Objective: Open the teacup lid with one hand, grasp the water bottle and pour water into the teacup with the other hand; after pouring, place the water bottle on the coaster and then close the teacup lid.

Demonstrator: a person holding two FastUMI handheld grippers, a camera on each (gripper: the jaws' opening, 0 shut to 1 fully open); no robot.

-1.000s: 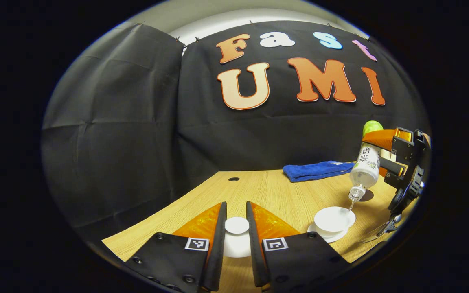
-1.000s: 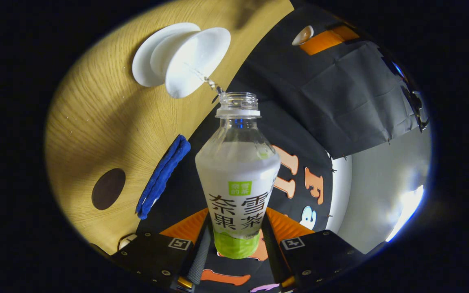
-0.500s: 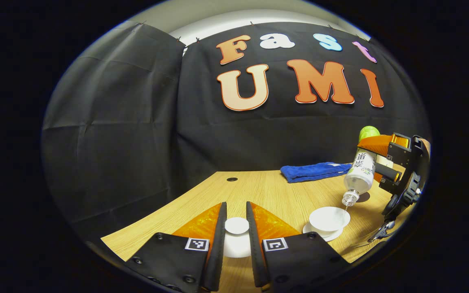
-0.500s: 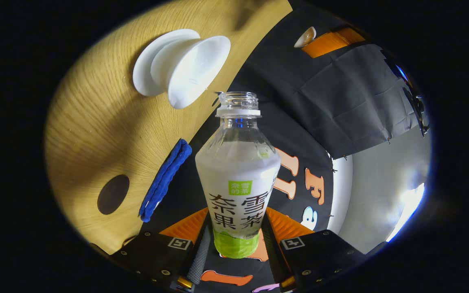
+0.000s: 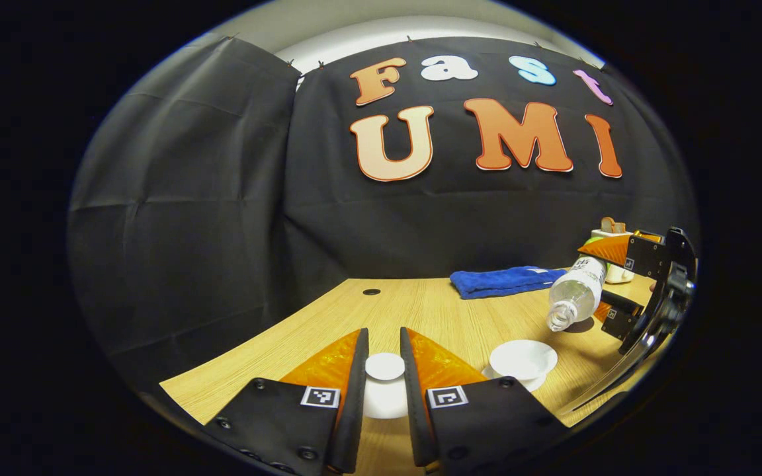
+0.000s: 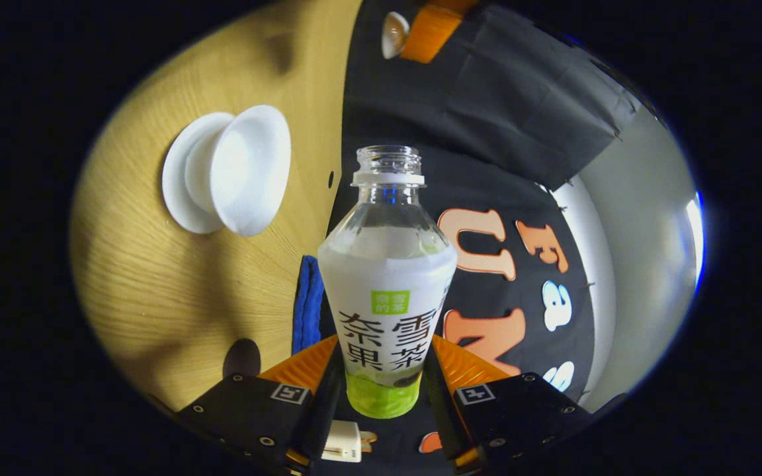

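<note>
left tool clamped narrow on teacup lid, held above bench. open teacup on saucer, right of lid. right tool grips water bottle, tilted, mouth past cup, uncapped. coaster dark, near blue towel. risk: bottle set down tilted tips, spills; residual drip wets bench; lid slips from pinch before closing.

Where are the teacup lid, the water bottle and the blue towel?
teacup lid (image 5: 384,365), left gripper view, on its round knob.
water bottle (image 6: 387,291), right gripper view, on its label.
blue towel (image 5: 497,281), left gripper view, on its folded top.
</note>
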